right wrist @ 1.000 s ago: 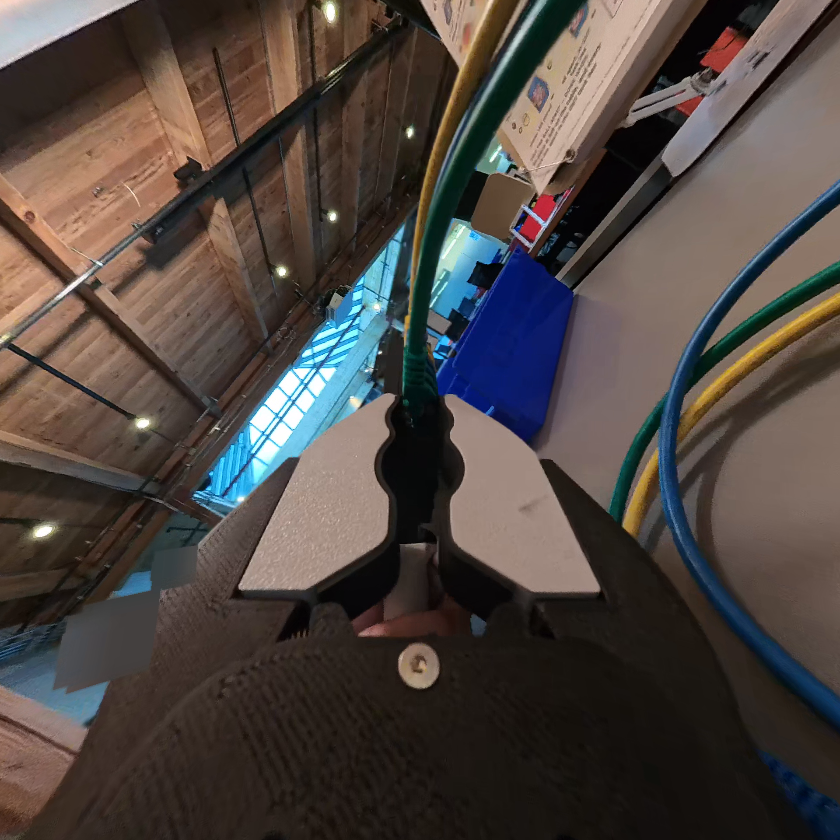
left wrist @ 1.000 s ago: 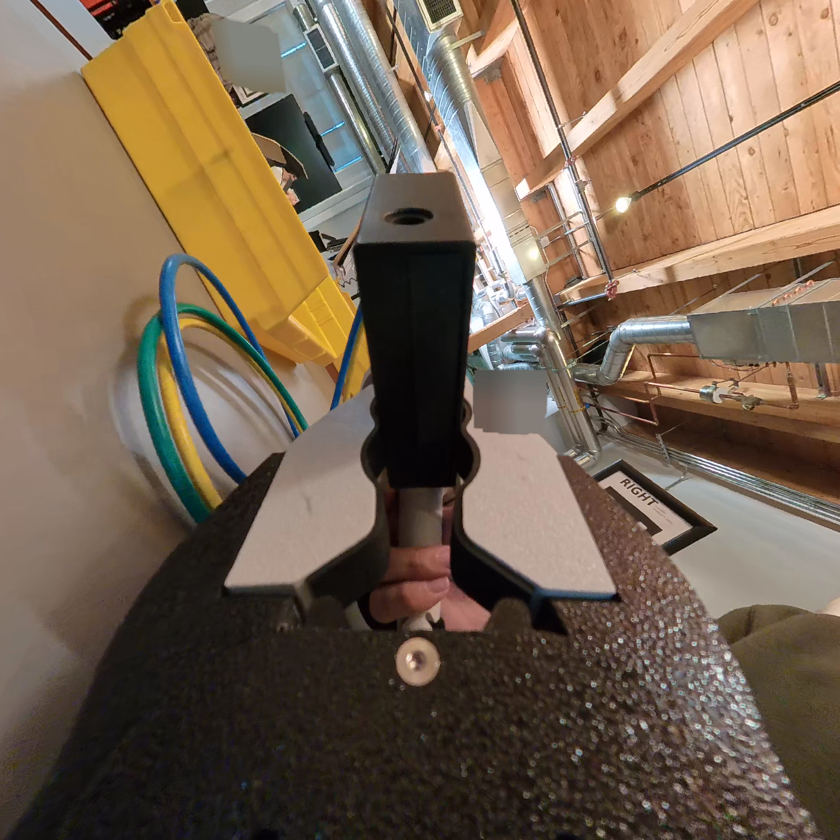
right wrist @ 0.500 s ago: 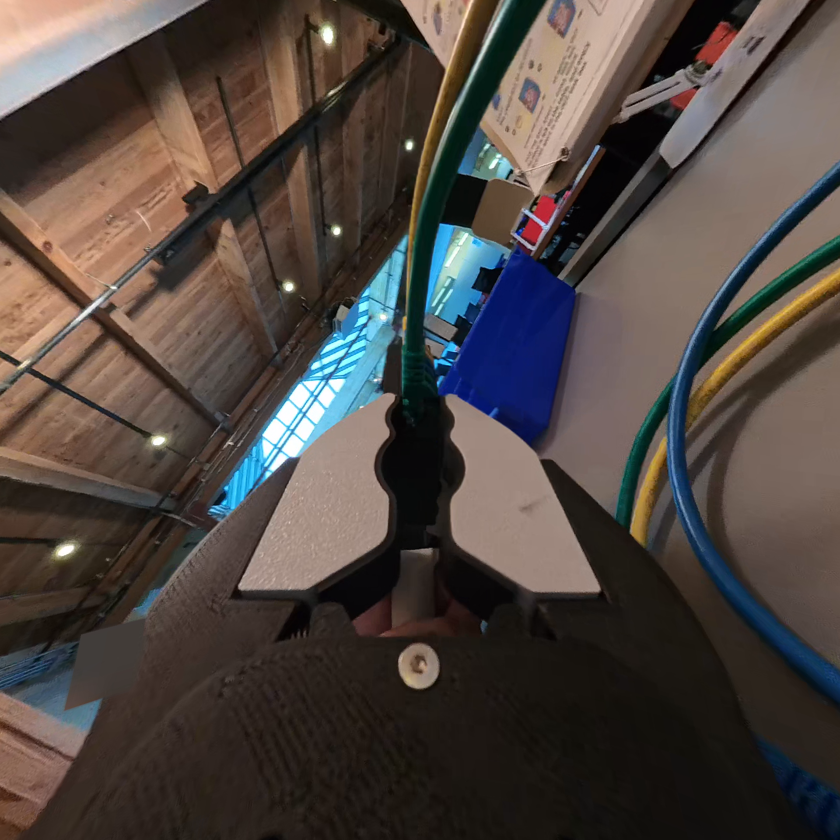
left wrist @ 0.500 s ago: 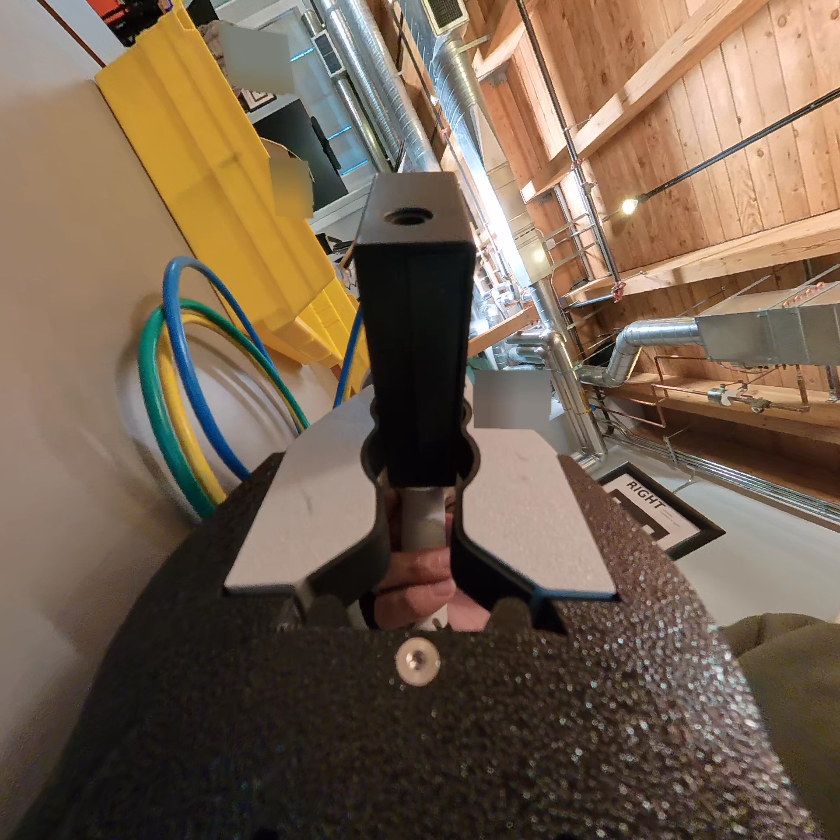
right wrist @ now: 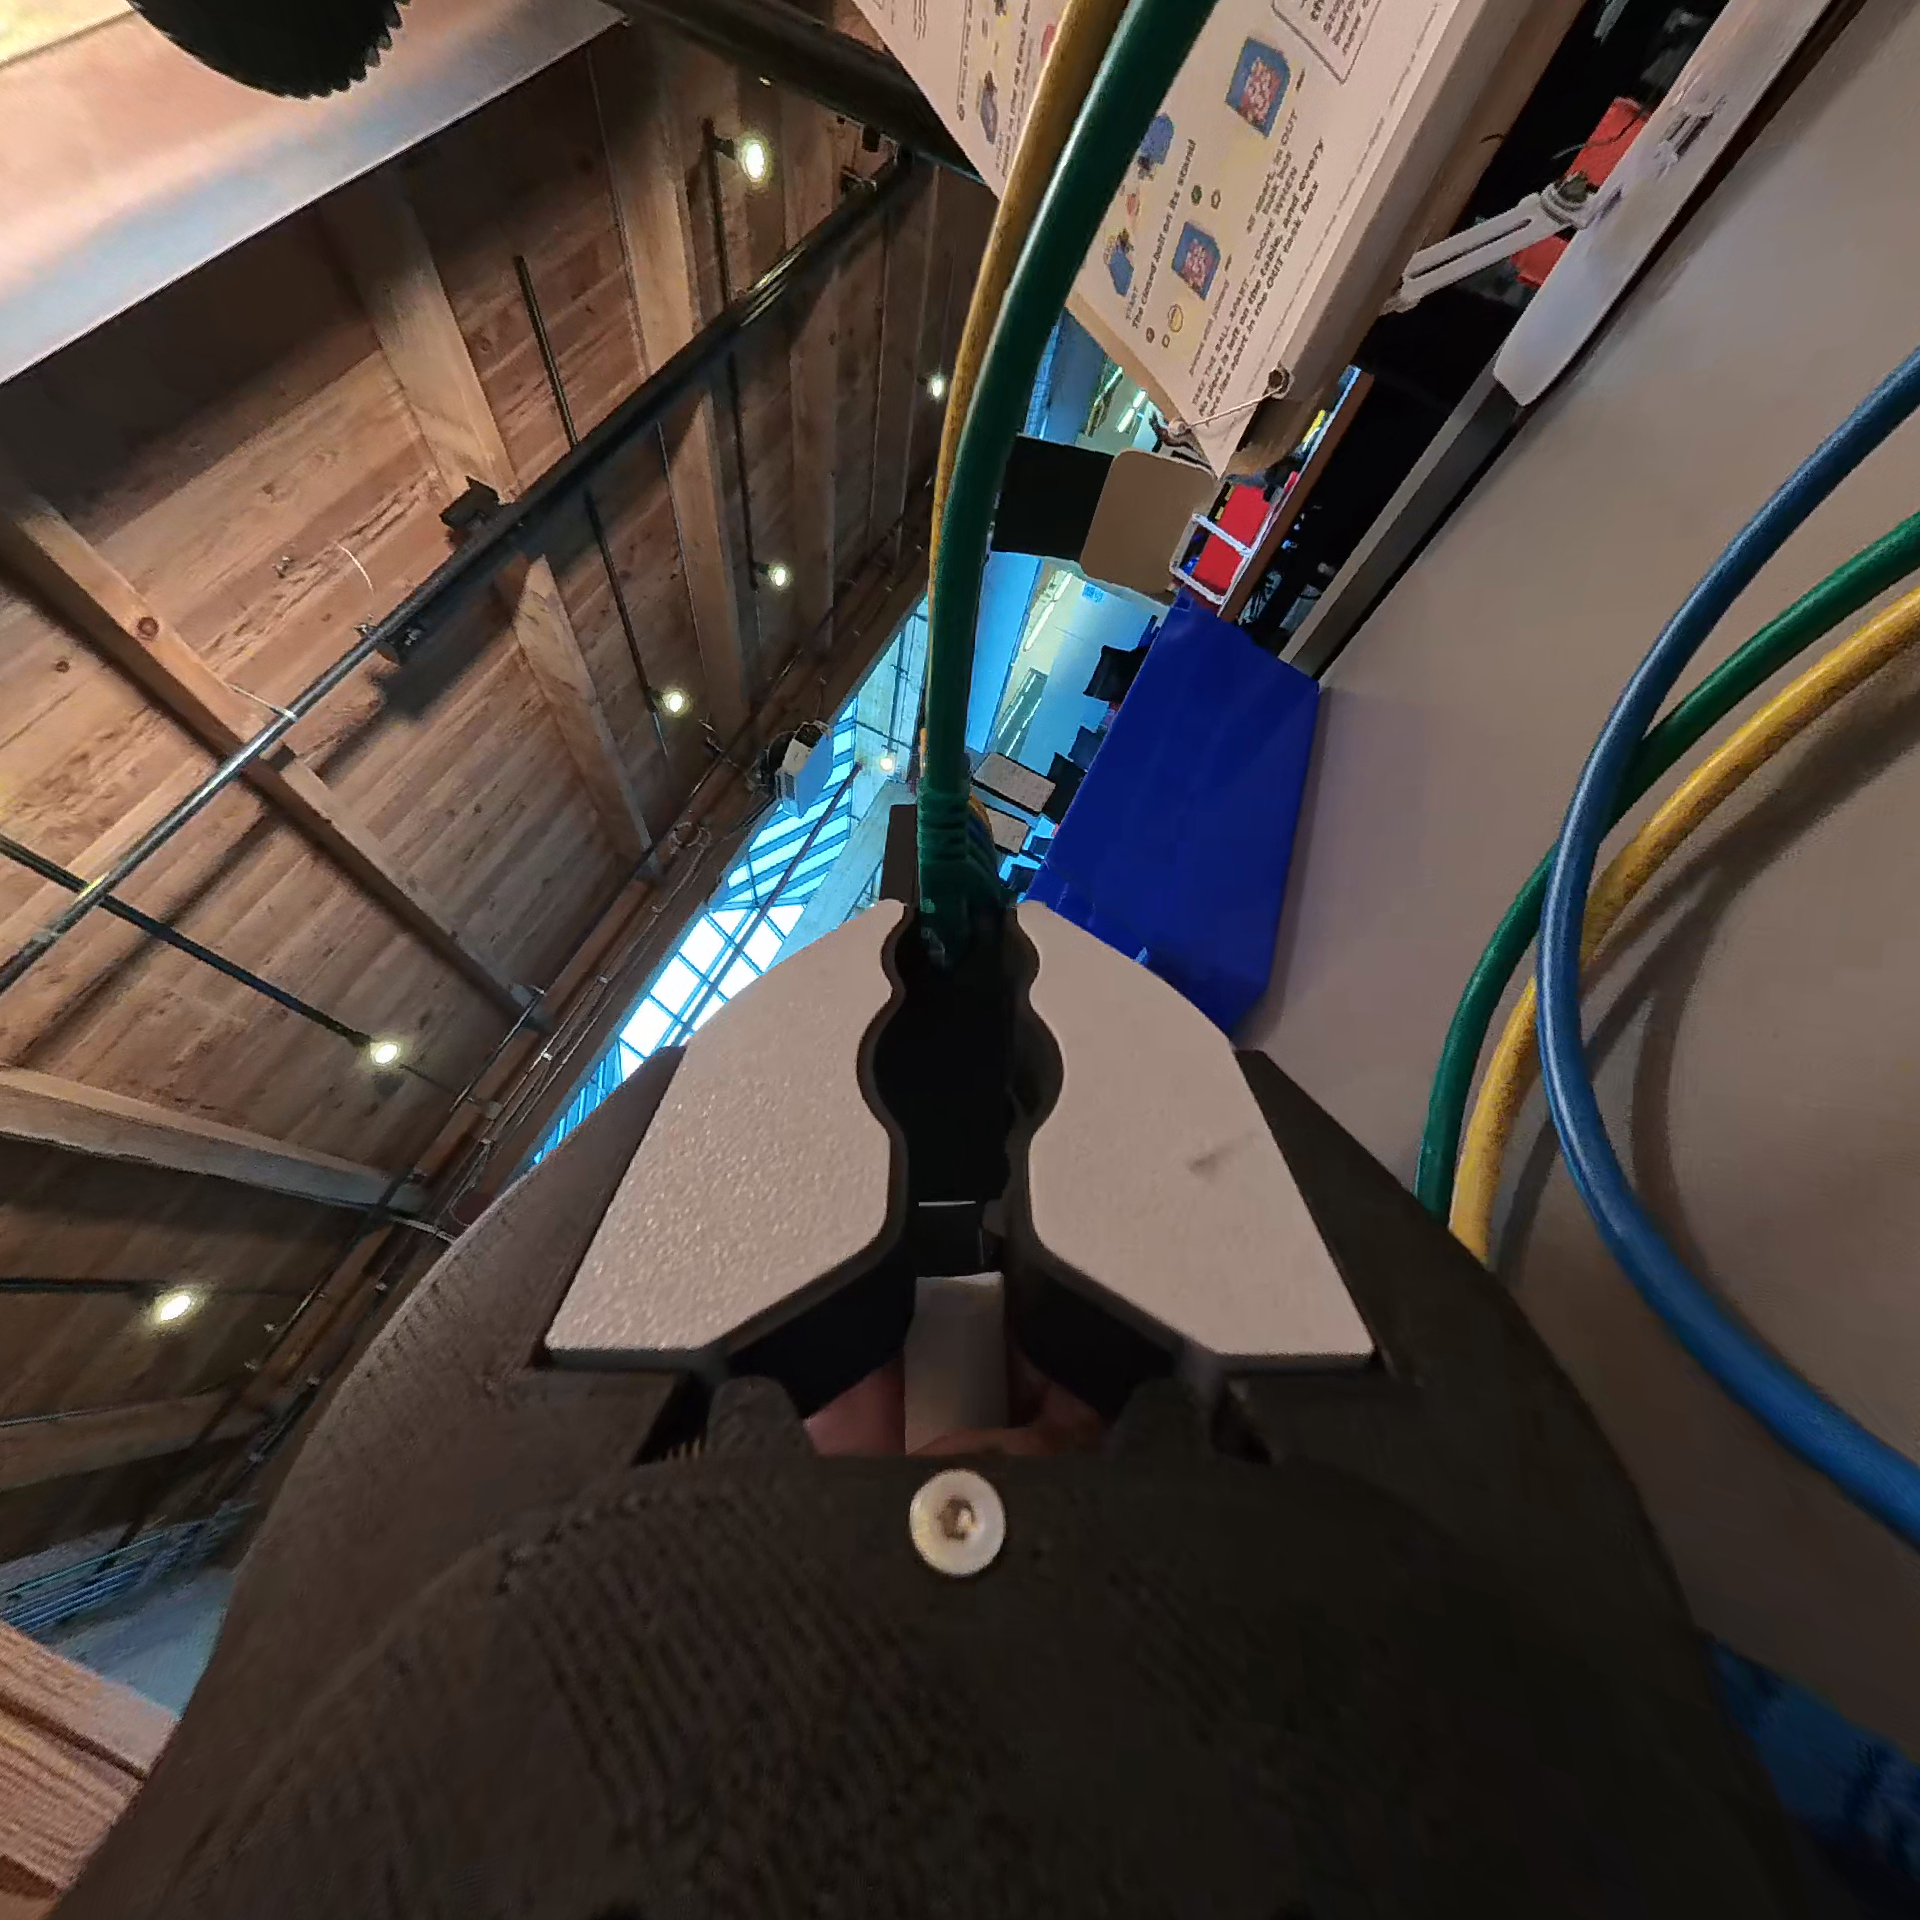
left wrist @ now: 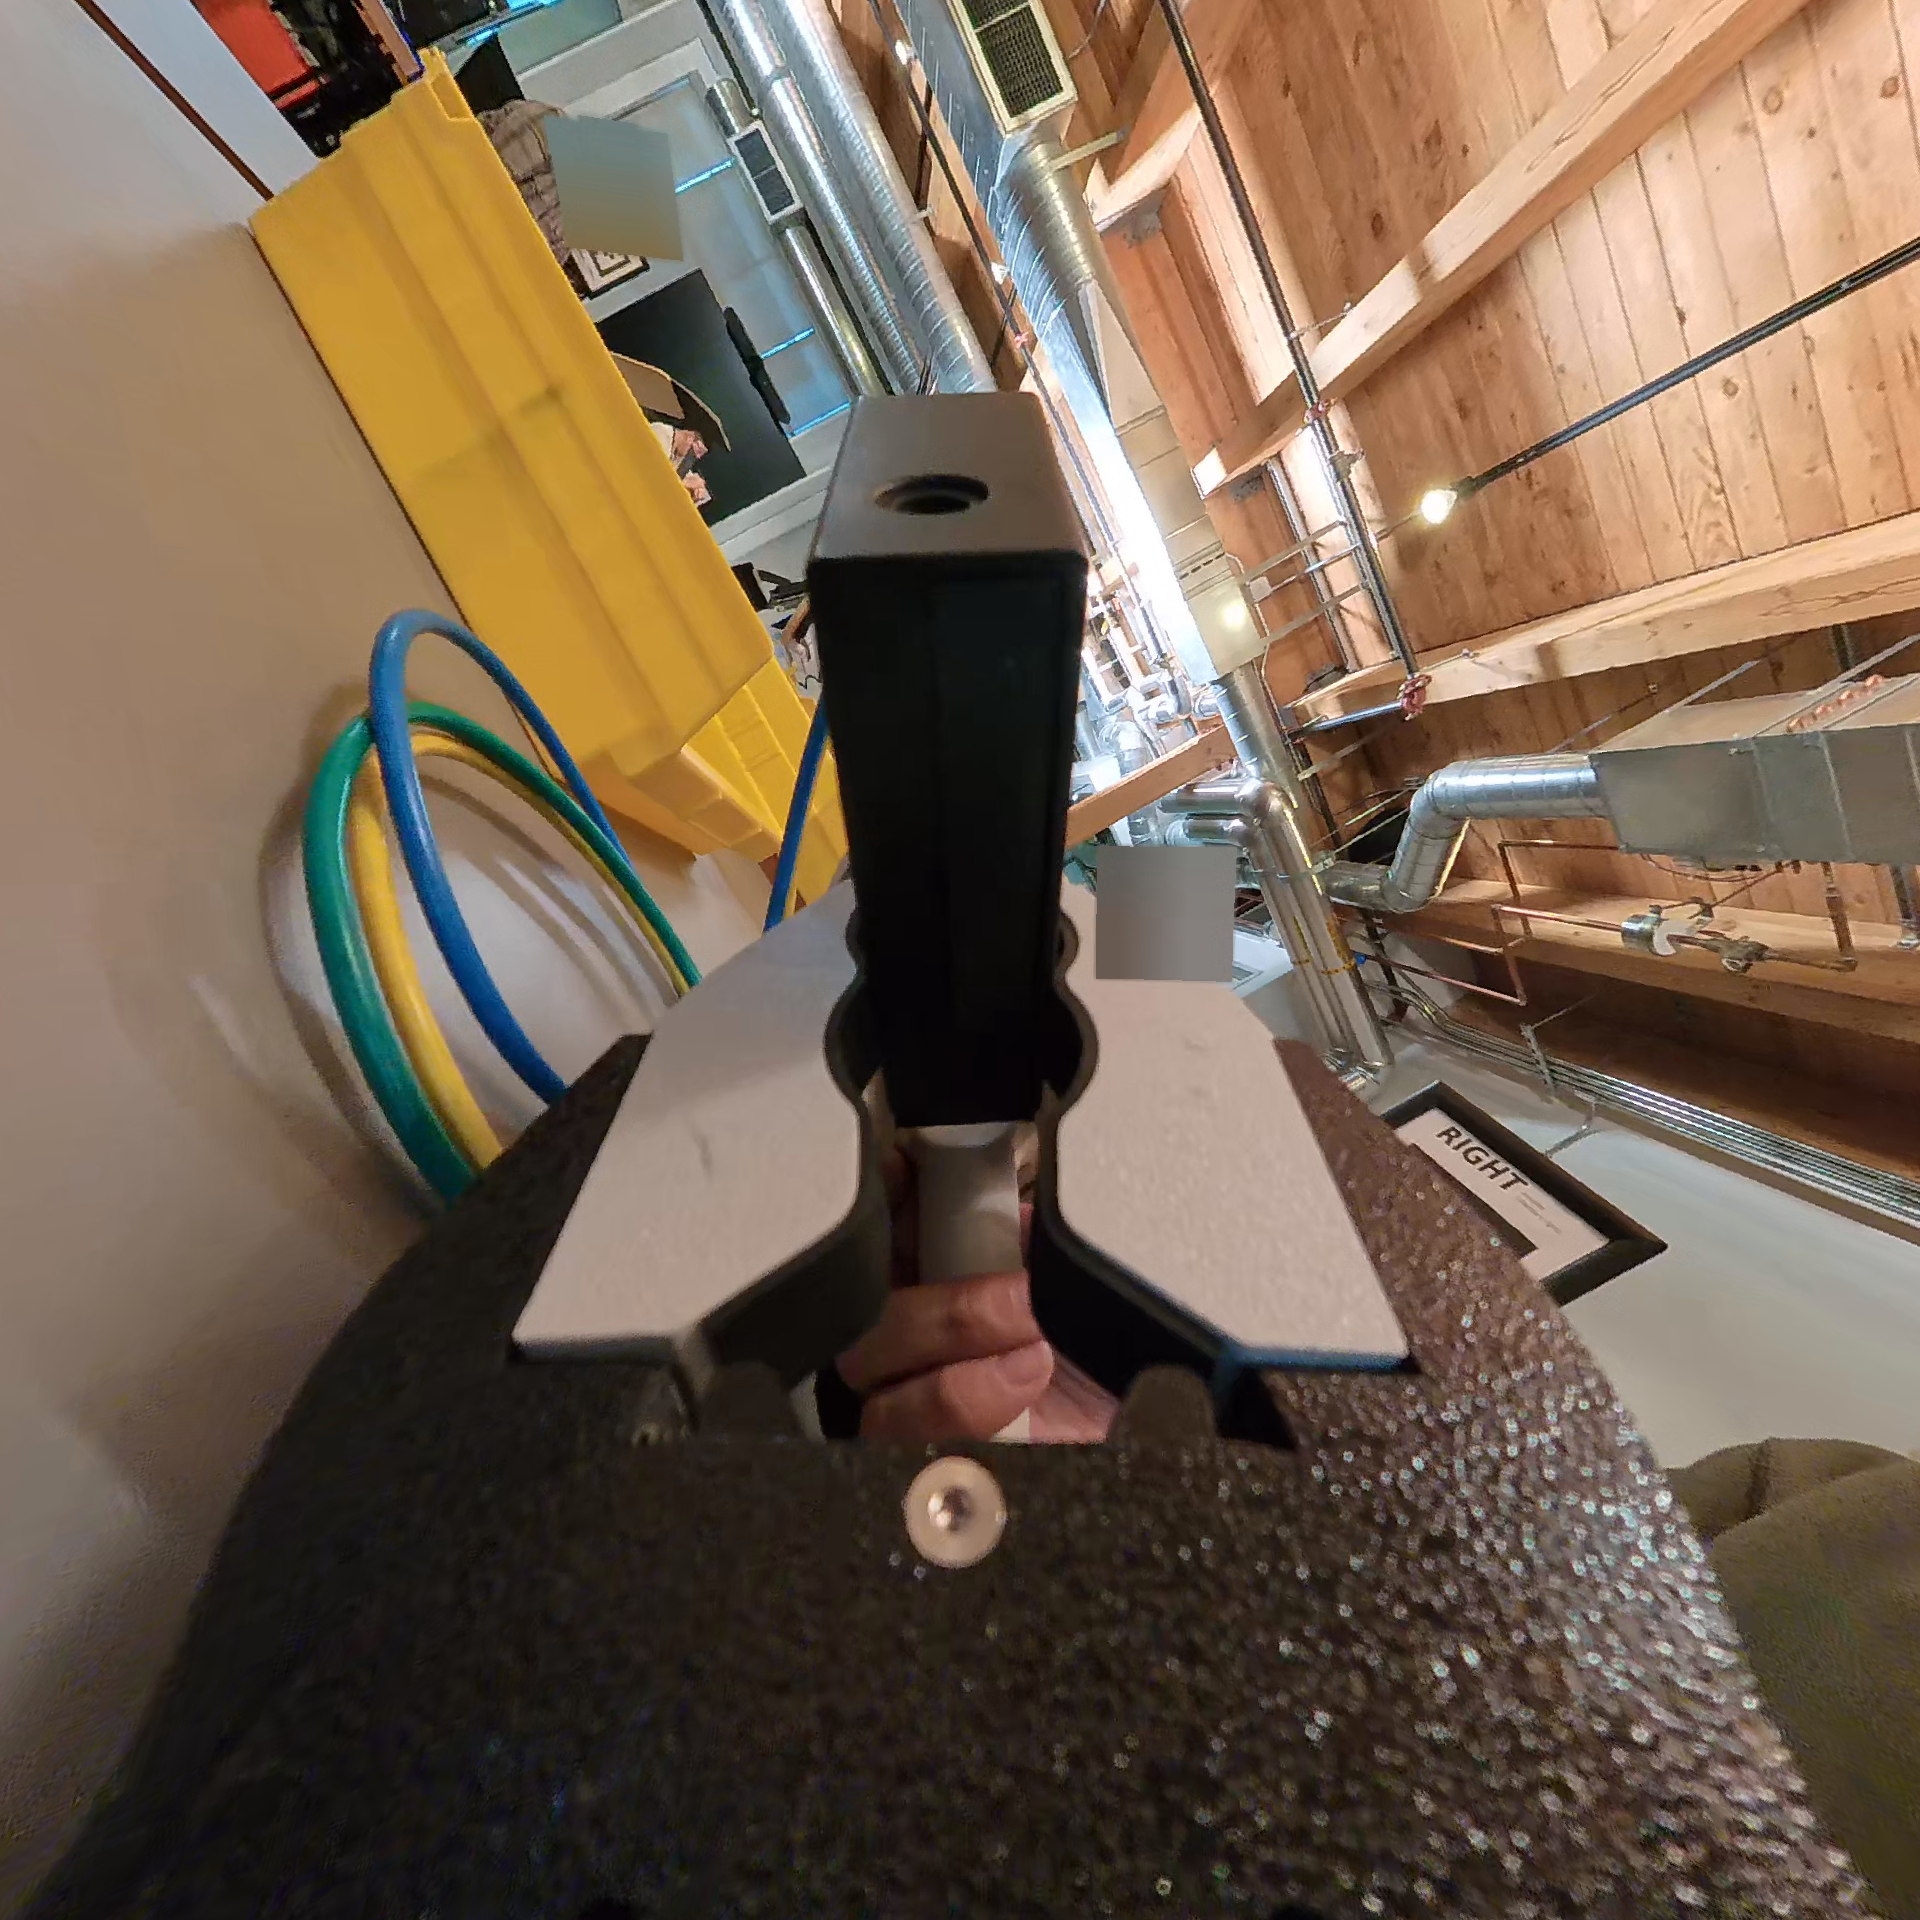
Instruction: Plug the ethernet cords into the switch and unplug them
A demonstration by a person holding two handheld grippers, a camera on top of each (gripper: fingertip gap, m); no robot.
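My left gripper (left wrist: 956, 935) is shut on the black box-shaped switch (left wrist: 951, 748), which sticks out forward between the fingers, end-on, with a round hole in its far face. My right gripper (right wrist: 956, 925) is shut on the plug end of the green ethernet cord (right wrist: 971, 540), which arcs up and away from the fingertips. A yellow cord (right wrist: 1023, 177) runs just behind it. Slack from the blue cord (left wrist: 416, 790), the green cord and the yellow cord lies in loops on the beige table (left wrist: 156, 727). The loops also show in the right wrist view (right wrist: 1569, 935). The switch's ports are hidden.
A yellow bin (left wrist: 499, 468) stands on the table beyond the cable loops. A blue bin (right wrist: 1174, 831) stands at the table's far side in the right wrist view, with a printed sheet (right wrist: 1236, 187) above it. A framed sign (left wrist: 1507, 1184) lies past the left gripper.
Both views have shifted and tilted slightly. The left gripper still grips the switch and the right gripper still grips the green cord's plug.
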